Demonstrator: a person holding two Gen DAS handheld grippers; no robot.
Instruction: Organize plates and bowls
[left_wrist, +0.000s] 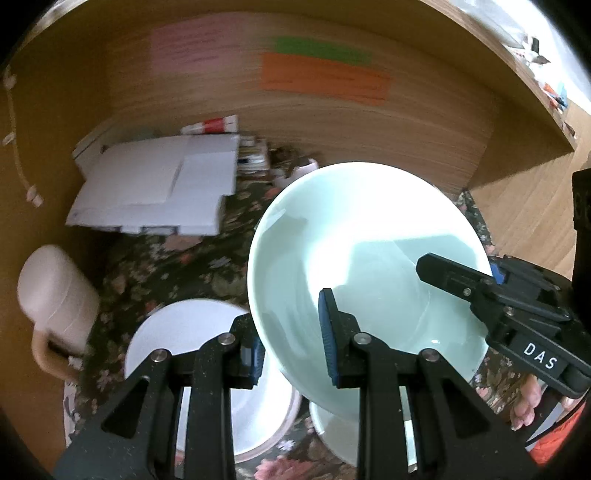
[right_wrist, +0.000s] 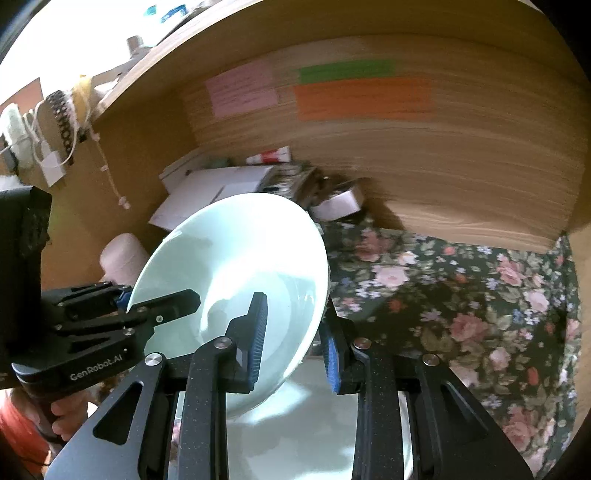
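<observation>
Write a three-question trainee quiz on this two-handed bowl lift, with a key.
1. True or false: both tongs, left and right, are clamped on the rim of the pale green bowl.
2. What lies directly beneath the lifted bowl in the right wrist view? A) a mug B) a white plate C) a book
3. Name the pattern on the tablecloth.

Key: 1 true. 2 B, the white plate. 3 floral, pink roses on a dark ground.
</observation>
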